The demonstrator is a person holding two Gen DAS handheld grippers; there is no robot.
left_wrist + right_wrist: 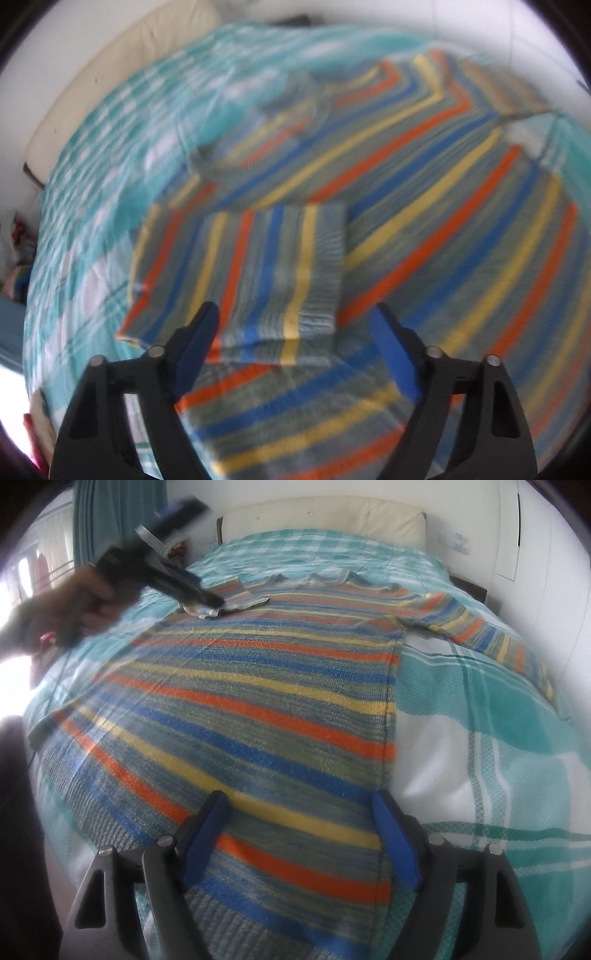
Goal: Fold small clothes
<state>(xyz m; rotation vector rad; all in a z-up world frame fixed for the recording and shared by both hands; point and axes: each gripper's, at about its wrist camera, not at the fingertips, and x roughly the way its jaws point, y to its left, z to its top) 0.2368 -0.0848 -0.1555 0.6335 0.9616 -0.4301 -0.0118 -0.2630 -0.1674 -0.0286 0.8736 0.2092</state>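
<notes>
A striped knit sweater (258, 686) in blue, orange, yellow and grey lies flat on the bed. Its one sleeve (280, 273) is folded across the chest; the other sleeve (476, 627) stretches out to the right. My left gripper (295, 325) is open and empty, just above the cuff of the folded sleeve; the view is blurred. It also shows in the right wrist view (207, 600), held by a hand over that cuff. My right gripper (299, 812) is open and empty, above the sweater's hem near its right side seam.
The bed is covered by a teal and white checked sheet (498, 746). A cream headboard cushion (321, 515) stands at the far end by white walls. A teal curtain (110, 513) hangs at the far left.
</notes>
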